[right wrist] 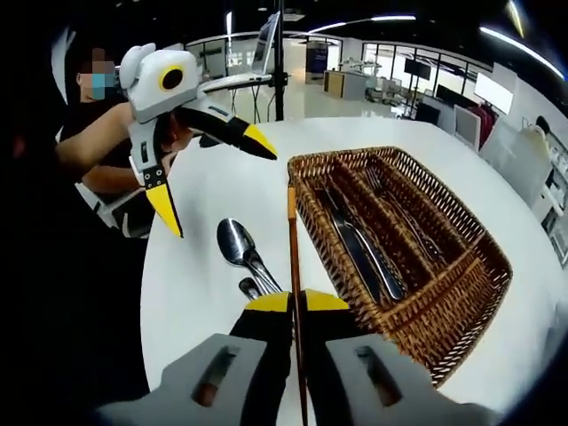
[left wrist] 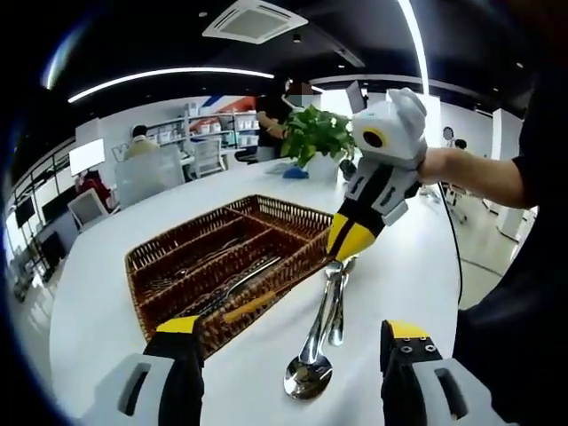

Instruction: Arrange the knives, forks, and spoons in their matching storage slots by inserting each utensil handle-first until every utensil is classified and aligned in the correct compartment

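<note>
Clamped between my right gripper's (right wrist: 297,306) jaws at the frame's bottom centre is a thin brown stick (right wrist: 292,266), beside spoons (right wrist: 240,248) awaiting sorting, left gripper (right wrist: 217,173) spread empty upper left, so next I'd guess: carry it to the basket (right wrist: 461,293).

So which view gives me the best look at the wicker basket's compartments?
The right gripper view: it looks down into the wicker basket, with the dividers and the cutlery lying in the slots plain to see. The left gripper view shows the basket at a lower angle, its near wall partly behind the left tool.
</note>
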`<state>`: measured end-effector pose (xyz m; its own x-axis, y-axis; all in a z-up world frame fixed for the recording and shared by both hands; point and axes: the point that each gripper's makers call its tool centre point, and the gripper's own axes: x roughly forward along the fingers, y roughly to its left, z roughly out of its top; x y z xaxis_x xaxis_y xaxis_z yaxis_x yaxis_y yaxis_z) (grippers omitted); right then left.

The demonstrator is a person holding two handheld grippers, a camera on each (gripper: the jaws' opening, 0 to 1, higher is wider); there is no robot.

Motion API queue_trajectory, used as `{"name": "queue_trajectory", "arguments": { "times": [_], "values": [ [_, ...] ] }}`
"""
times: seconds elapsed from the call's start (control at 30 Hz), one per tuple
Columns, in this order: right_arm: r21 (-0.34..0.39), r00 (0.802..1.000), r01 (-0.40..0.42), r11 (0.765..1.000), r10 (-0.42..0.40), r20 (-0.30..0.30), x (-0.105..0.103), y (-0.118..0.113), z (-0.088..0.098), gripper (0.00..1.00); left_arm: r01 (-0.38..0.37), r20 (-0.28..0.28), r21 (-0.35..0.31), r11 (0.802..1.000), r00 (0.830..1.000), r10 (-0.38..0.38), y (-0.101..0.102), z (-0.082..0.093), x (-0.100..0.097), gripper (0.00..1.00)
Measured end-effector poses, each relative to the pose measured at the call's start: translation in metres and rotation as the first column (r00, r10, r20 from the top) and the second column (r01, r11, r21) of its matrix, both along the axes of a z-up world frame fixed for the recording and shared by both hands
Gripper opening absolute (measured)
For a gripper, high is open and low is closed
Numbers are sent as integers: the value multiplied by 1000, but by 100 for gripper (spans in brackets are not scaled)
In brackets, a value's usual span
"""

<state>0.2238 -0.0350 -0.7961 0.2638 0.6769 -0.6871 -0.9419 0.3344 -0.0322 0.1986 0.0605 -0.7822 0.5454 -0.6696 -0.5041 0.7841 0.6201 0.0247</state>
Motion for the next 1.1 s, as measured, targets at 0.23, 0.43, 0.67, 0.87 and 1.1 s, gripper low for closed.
{"name": "queue_trajectory", "arguments": {
  "times": [0.23,0.43,0.67,0.87,1.1],
  "values": [
    [19,999,19,1000,-20,35,11,-1,15,0,-61,1,-26,998,998,61,11,3,5,96],
    [27,998,37,999,-38,57,22,-2,24,0,-86,-4,-41,995,996,86,16,5,6,100],
    [39,994,73,997,-76,74,35,-4,29,0,-123,-9,-87,989,992,123,18,13,11,100],
    [70,988,128,989,-134,77,48,-9,33,0,-128,-10,-95,987,992,128,18,13,11,100],
    [72,975,206,976,-211,66,62,-21,31,0,-136,-10,-101,986,991,135,19,13,12,100]
  ]
}}
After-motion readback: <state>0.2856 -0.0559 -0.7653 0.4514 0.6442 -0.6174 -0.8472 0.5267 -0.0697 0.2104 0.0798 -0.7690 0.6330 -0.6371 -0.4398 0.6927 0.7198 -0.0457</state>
